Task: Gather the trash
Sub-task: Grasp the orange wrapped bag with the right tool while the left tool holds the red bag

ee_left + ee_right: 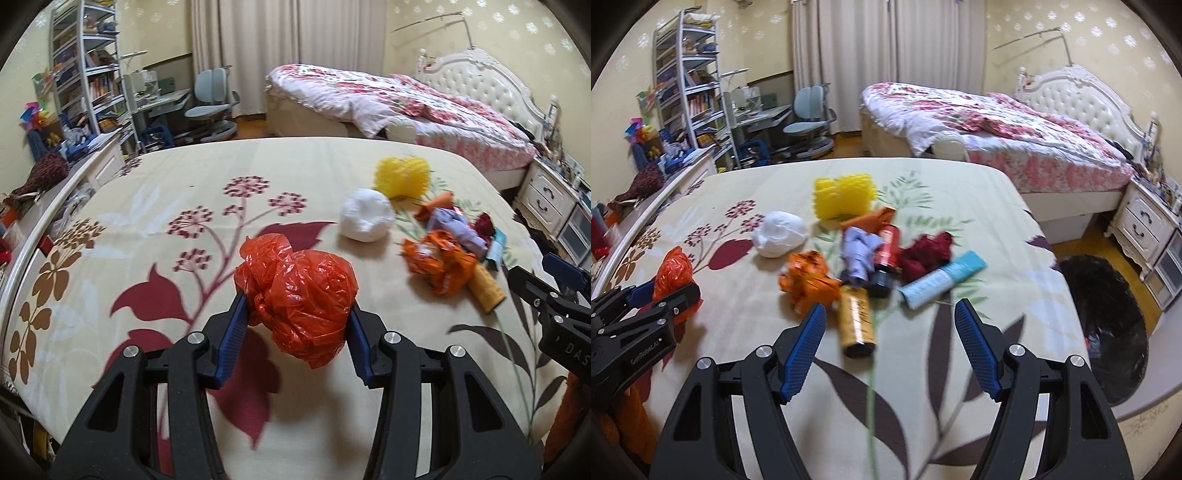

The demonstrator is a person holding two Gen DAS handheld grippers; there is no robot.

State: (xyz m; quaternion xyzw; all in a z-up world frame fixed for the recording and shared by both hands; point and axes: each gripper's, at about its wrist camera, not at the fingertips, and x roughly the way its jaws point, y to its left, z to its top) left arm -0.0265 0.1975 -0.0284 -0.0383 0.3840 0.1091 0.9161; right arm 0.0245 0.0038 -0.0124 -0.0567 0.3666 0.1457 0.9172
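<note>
Firmly clamped, red plastic bag [299, 295] fills left tool [295, 314].

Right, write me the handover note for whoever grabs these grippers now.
Left gripper: shut on the crumpled red plastic bag, lifted off the bedspread.
Right gripper: open, empty, hanging over the trash pile.
Still lying on the flowered bedspread: white wad, yellow spiky piece, orange wrapper, lilac wrapper, red can, amber bottle, dark red cloth, light blue tube.
Black-lined bin: on the floor, right of the bed.
Done: red bag picked up. Left: drop it in the bin, then clear the rest.
</note>
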